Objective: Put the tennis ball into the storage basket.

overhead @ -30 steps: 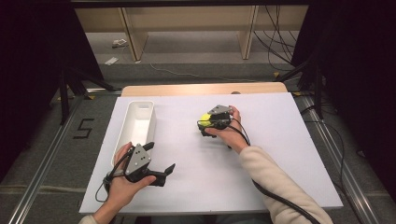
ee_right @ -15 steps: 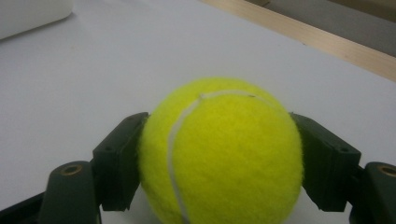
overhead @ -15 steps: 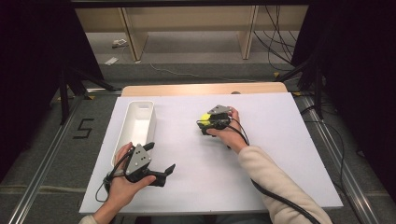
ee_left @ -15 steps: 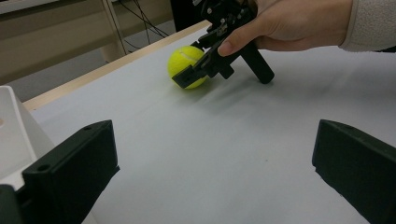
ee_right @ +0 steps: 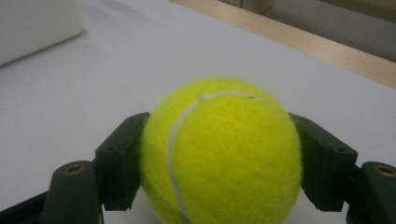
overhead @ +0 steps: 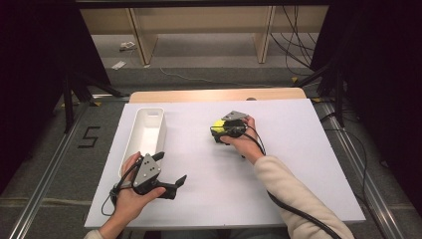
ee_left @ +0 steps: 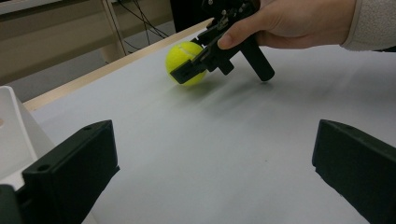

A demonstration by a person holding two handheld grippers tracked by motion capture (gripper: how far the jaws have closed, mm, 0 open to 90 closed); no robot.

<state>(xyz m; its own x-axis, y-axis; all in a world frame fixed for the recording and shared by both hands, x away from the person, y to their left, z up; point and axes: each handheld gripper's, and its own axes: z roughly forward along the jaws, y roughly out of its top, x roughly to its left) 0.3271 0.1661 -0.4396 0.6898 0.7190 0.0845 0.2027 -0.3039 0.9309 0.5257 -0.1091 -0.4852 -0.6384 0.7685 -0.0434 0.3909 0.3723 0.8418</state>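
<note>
White plastic sits at the left of my high view: the bin (overhead: 146,134), a long open tray whose long axis runs up the frame, resting on the white table cover (overhead: 298,164). Just below its near end my left gripper (overhead: 171,183) lies low in the lower left, hand wrapped round the body, jaws pointing toward the frame's right. In the left gripper view those jaws stand wide apart with nothing between them but bare cover, and the bin's corner (ee_left: 14,135) shows at the far left edge.

Moving right to the centre of the high view, the tennis ball (overhead: 218,124) rests on the cover, well apart from the bin and to its right. My right gripper (overhead: 217,133) reaches it from the right, the forearm coming up from the lower right of the frame, wrist bent so the jaws aim toward the frame's left. In the right gripper view the ball (ee_right: 222,154) sits squarely between the two jaws, one pad against each flank, so I judge the jaws narrowed onto it and gripping. It looks as though it still touches the cover.

The bin lies left of the ball, straight ahead of the jaws, so I judge the carry goes leftward, and the right hand makes it.
</note>
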